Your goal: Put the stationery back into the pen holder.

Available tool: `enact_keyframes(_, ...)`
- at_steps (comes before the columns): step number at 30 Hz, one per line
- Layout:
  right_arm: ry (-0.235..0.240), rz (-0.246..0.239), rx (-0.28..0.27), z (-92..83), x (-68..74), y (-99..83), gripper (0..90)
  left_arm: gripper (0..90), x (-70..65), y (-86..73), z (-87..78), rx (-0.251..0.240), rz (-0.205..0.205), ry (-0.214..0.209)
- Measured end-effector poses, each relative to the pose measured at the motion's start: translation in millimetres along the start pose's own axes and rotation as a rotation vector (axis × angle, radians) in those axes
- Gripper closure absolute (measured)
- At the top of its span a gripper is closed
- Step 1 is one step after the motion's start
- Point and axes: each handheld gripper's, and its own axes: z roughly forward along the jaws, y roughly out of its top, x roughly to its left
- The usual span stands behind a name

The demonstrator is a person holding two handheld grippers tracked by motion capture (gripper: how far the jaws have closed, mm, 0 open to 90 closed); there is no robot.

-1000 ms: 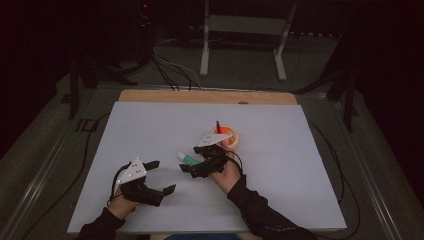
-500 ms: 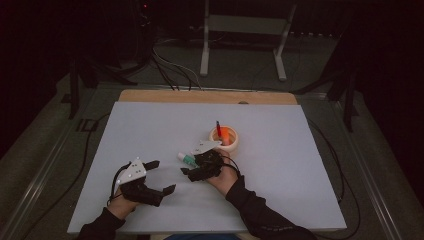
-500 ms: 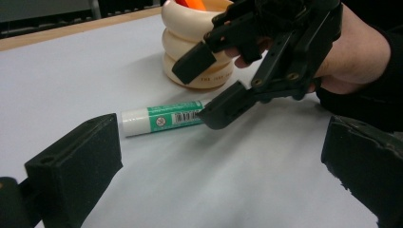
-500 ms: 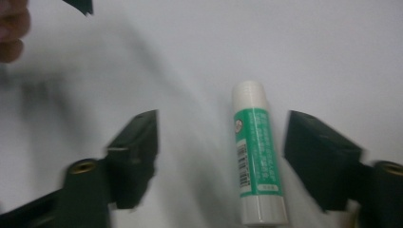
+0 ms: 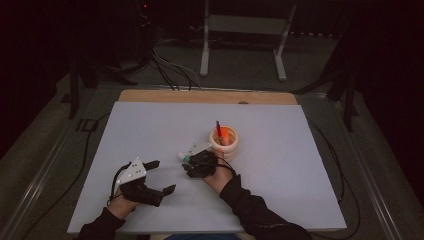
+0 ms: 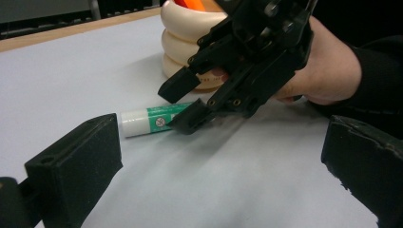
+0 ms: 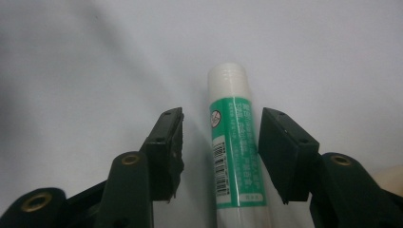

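A glue stick with a green label and white cap lies flat on the white table sheet, left of a cream ribbed cup. My right gripper is lowered over it, one jaw on each side of the tube. The jaws have just been closing. A gap still shows beside the left pad, so they are open around the stick. In the left gripper view the right gripper tilts down onto the glue stick. My left gripper rests open and empty near the table's front left.
The cup holds an orange item and a red pen and stands just behind the right hand. The white sheet covers a wooden table; cables and a stand's legs lie on the dark floor behind.
The right gripper has sunk toward the table onto the glue stick and its jaws have narrowed around it. The left gripper has not moved.
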Motion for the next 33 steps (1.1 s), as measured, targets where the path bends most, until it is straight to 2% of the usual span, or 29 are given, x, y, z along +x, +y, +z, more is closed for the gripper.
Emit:
enact_keyframes(7, -0.022, 0.020, 0.034, 5.7, -1.5, 0.1, 52.9, 0.2, 0.0, 0.0, 0.2, 0.002, 0.001, 0.001)
enact_keyframes(21, 0.018, 0.088, 0.109, 7.3, -5.7, -4.1, 65.2, 0.2, 0.4, 0.1, 0.3, 0.005, -0.002, 0.007)
enact_keyframes(26, 0.039, 0.089, 0.130, 7.8, -8.1, -1.7, 66.0, 0.2, 0.6, 0.0, 0.3, 0.005, -0.003, 0.007)
enact_keyframes(29, 0.031, 0.081, 0.130, 6.8, -5.9, -0.9, 66.5, 0.2, 0.6, 0.3, -0.1, 0.004, -0.005, 0.007)
enact_keyframes(33, 0.034, 0.072, 0.103, -0.3, -1.3, -1.4, 66.5, 0.2, 1.8, 1.2, -1.2, -0.003, -0.014, 0.007)
